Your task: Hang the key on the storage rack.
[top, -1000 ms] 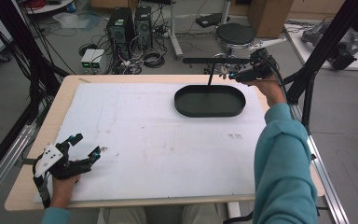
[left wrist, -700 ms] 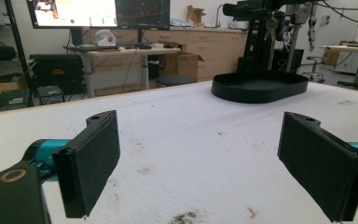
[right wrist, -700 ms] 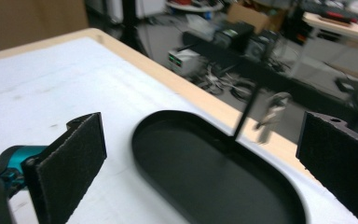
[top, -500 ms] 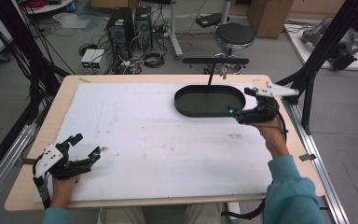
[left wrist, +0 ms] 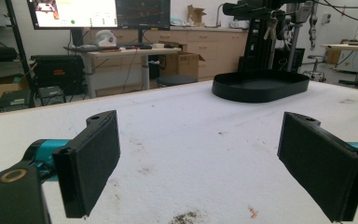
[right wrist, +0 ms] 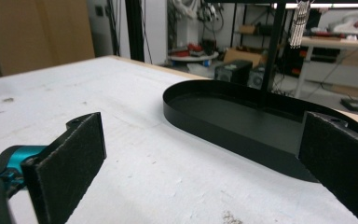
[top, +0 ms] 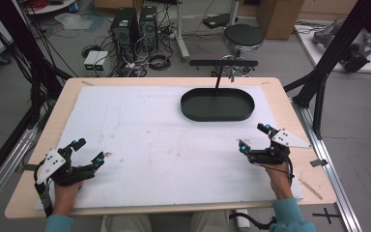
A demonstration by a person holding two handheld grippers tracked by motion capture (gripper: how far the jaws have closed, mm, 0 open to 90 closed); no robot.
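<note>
A black oval tray [top: 217, 105] sits at the far right-centre of the white table cover [top: 154, 140]; a thin black post with a crossbar [top: 223, 63] rises from it. The tray [left wrist: 260, 86] lies far ahead in the left gripper view, and the tray [right wrist: 242, 119] is close in the right gripper view. My left gripper [top: 88, 151] rests near the front left edge, jaws wide apart and empty. My right gripper [top: 252, 137] is at the front right, a little short of the tray, open with nothing between its pads [right wrist: 70, 163].
The white cover carries small dark specks [left wrist: 186, 217] and stains near the front. Wooden table edges [top: 174, 209] frame it. Black frame poles [top: 326, 67] stand at the right, and computers, cables and a stool [top: 243, 36] are on the floor behind.
My right gripper has drawn back from the crossbar above the tray toward the front right of the table. The left gripper has stayed where it was.
</note>
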